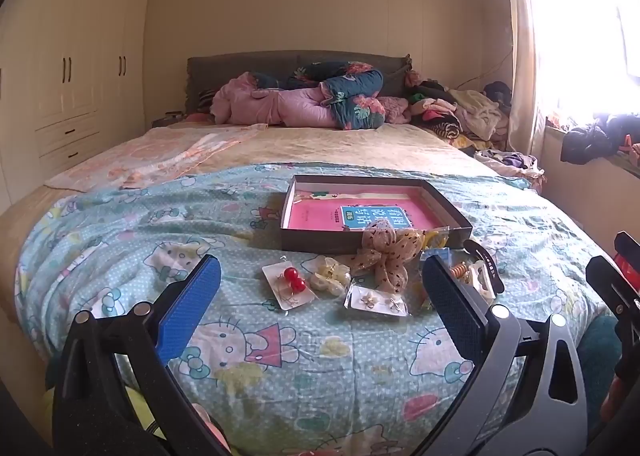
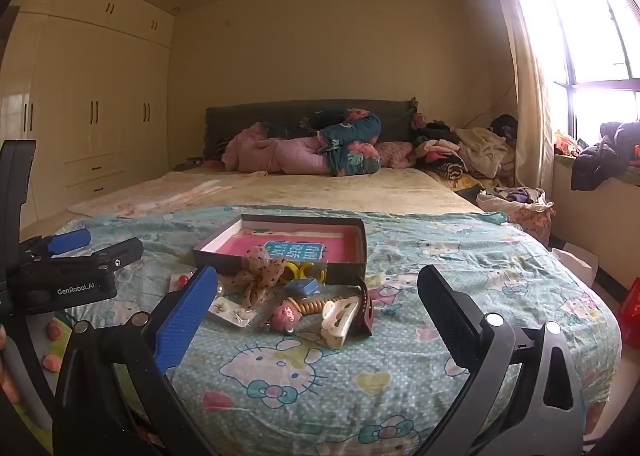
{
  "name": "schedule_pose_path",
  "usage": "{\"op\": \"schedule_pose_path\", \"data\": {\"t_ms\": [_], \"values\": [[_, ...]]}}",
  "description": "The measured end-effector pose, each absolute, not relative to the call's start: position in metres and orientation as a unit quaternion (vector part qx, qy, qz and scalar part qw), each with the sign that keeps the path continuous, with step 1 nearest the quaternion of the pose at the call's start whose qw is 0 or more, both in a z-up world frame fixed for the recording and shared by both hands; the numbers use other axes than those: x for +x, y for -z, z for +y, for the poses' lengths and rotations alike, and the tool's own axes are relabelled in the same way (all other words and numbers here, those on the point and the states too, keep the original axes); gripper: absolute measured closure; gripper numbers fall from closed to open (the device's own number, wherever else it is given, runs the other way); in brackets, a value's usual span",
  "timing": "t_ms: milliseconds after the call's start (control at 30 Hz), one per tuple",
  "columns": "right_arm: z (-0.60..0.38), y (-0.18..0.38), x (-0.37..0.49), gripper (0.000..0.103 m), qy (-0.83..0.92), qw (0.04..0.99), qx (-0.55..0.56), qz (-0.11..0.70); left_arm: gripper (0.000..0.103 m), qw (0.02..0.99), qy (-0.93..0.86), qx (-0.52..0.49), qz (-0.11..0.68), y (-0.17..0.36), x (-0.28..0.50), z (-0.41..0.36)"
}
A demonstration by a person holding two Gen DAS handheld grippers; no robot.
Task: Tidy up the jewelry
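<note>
— Both grippers hover low over the bedspread's near edge; the left gripper and right gripper each have their 2 fingers spread wide, holding nothing.

— Where is the jewelry?

— Heaped mid-bedspread, just in front of the open box: red-bead earring card, flower-stud card, polka-dot bow, white claw clip.

— How would they handle?

— Light, I'd judge. The bagged cards look slippery and flimsy, so pinch an edge. The bow is soft; grip its knot. The clip is stiff, so take it across the body.
</note>
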State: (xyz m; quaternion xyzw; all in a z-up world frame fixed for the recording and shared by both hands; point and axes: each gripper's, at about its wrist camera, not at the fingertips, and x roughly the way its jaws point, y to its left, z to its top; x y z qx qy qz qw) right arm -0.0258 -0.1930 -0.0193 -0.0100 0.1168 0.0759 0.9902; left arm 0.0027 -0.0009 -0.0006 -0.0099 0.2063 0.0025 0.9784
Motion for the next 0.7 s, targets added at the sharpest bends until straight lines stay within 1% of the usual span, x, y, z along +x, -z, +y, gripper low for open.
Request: {"op": "schedule_pose_path", "data": {"t_ms": [700], "values": [[-0.1924, 0.0194, -0.0259, 0.006, -0.076, 0.99, -0.011, 0.117, 0.01, 0.979, 0.0, -0.012, 0.203, -0.0015, 0.0018, -0.0012]]}}
